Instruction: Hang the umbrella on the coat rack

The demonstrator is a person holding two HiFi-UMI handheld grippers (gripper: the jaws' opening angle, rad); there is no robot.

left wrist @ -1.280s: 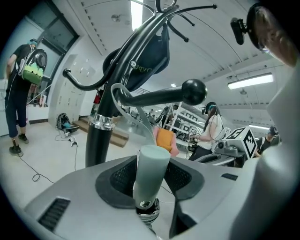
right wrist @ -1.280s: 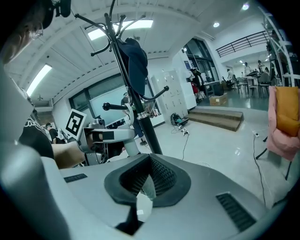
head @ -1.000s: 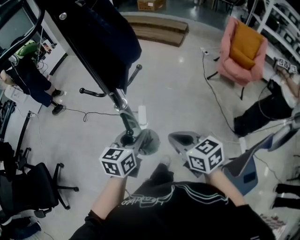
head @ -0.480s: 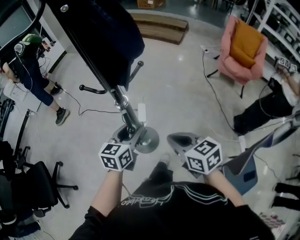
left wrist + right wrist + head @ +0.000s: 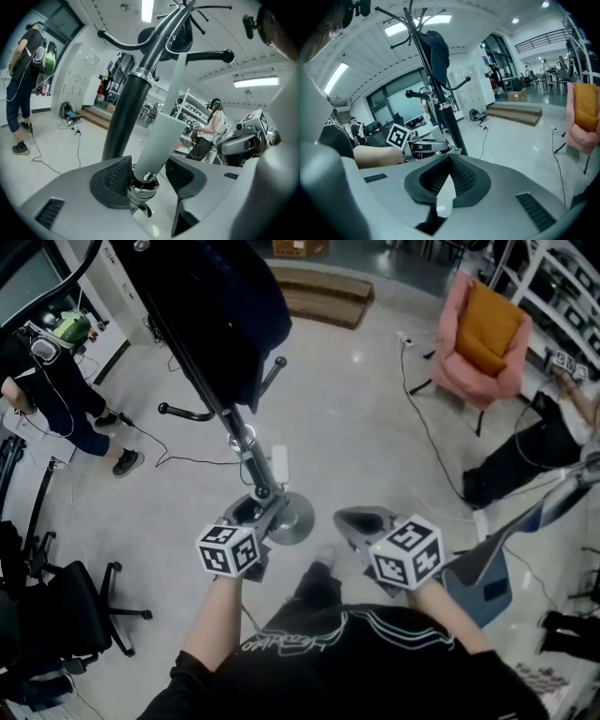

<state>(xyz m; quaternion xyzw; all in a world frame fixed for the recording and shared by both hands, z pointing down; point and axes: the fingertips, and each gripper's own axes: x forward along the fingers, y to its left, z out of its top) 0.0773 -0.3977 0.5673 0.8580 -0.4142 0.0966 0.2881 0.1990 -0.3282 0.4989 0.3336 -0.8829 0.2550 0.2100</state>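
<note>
Opening left gripper (image 5: 147, 173) jaws, just widening | umbrella (image 5: 161, 136) loose between them | right gripper (image 5: 450, 176) jaws together, empty

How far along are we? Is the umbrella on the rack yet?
Looks nearly done. The umbrella runs up to a hook arm of the coat rack, seemingly hanging there, though the attachment is hidden. In hand: the jaws of the left gripper have just been opening and stand apart round the umbrella's lower end. Left: draw that gripper clear. The right gripper is shut, empty.
</note>
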